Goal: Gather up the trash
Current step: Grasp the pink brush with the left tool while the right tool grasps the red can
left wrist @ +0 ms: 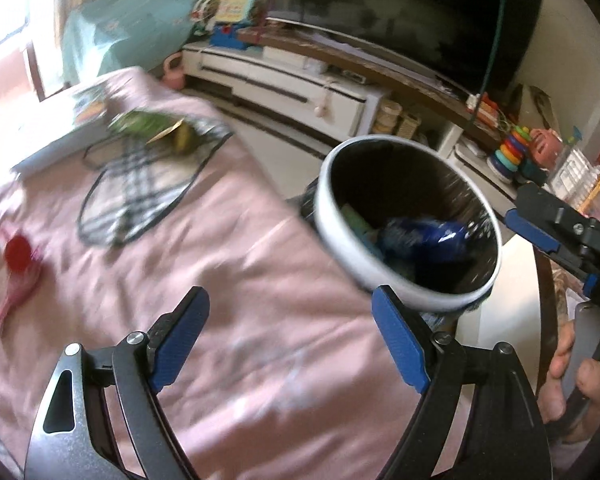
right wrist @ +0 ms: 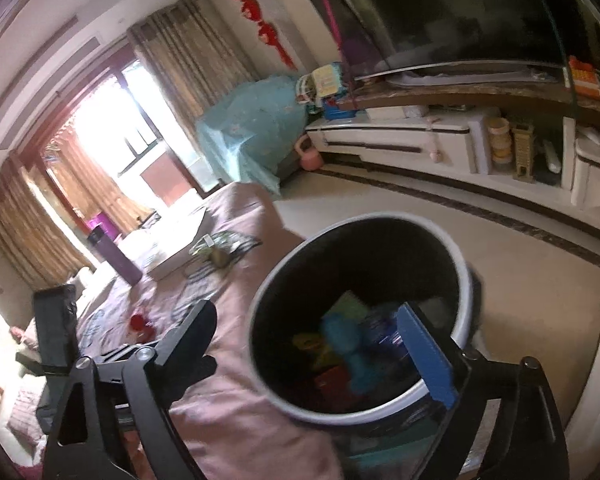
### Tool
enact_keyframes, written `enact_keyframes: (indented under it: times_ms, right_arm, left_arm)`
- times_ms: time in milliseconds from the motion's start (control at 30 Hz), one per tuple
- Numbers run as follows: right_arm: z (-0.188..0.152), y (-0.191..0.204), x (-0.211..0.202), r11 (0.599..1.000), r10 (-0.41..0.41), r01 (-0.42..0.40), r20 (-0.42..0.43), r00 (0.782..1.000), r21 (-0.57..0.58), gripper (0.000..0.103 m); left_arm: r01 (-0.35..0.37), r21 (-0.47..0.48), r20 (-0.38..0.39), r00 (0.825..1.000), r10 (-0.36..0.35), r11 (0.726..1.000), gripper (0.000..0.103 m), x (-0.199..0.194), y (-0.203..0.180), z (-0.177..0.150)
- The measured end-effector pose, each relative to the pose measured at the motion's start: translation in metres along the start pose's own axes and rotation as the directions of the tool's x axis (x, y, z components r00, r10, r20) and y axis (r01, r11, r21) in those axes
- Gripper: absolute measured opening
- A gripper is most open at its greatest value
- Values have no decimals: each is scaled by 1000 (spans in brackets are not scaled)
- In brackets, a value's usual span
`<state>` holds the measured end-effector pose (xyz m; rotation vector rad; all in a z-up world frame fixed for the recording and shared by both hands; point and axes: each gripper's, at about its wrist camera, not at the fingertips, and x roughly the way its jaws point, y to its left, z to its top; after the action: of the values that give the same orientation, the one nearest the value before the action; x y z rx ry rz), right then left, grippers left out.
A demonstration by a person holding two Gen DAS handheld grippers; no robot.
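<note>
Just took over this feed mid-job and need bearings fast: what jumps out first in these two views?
The trash bin, white-rimmed and dark inside, dominates both views, standing at the edge of the pink-covered table with colourful wrappers already in it. The left gripper and the right gripper are both open and empty. Still out on the cloth are a green wrapper at the far end and a red item to the left.

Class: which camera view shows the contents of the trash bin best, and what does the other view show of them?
The right wrist view: it looks down into the bin, showing several coloured pieces of trash. The left wrist view shows the bin tilted, with only a blue wrapper and a green scrap visible.
</note>
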<state>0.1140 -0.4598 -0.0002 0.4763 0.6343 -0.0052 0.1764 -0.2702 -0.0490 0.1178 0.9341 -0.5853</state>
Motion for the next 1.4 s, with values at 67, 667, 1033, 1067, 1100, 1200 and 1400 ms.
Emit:
enact_keyframes:
  times_ms: [67, 667, 1033, 1067, 1100, 1200, 1400]
  right_arm:
    - [-6, 9, 2, 1000, 17, -17, -9, 1000, -4, 97]
    - [-66, 103, 46, 983, 141, -157, -153, 978, -94, 98]
    - [-83, 138, 75, 969, 180, -211, -226, 957, -125, 100]
    - [-85, 143, 78, 968, 166, -204, -234, 958, -147, 100]
    - [-86, 147, 80, 966, 163, -204, -239, 957, -159, 100]
    - [-88, 159, 89, 960, 161, -213, -265, 951, -181, 100]
    - [-84, 187, 112, 944, 162, -237, -305, 939, -228, 100]
  left_arm:
    - [-17, -20, -3, 1000, 17, 1000, 86, -5, 12, -11]
    - [-159, -237, 9, 986, 166, 958, 86, -62, 136, -78]
    - [-286, -261, 53, 949, 310, 922, 86, -88, 169, -97]
    - [-288, -266, 54, 948, 312, 920, 86, -89, 172, -98]
    - [-291, -270, 55, 947, 316, 918, 86, -91, 176, -99]
    - [-303, -277, 55, 942, 330, 912, 86, -95, 184, -101]
    - [-302, -302, 46, 943, 330, 904, 87, -96, 205, -103]
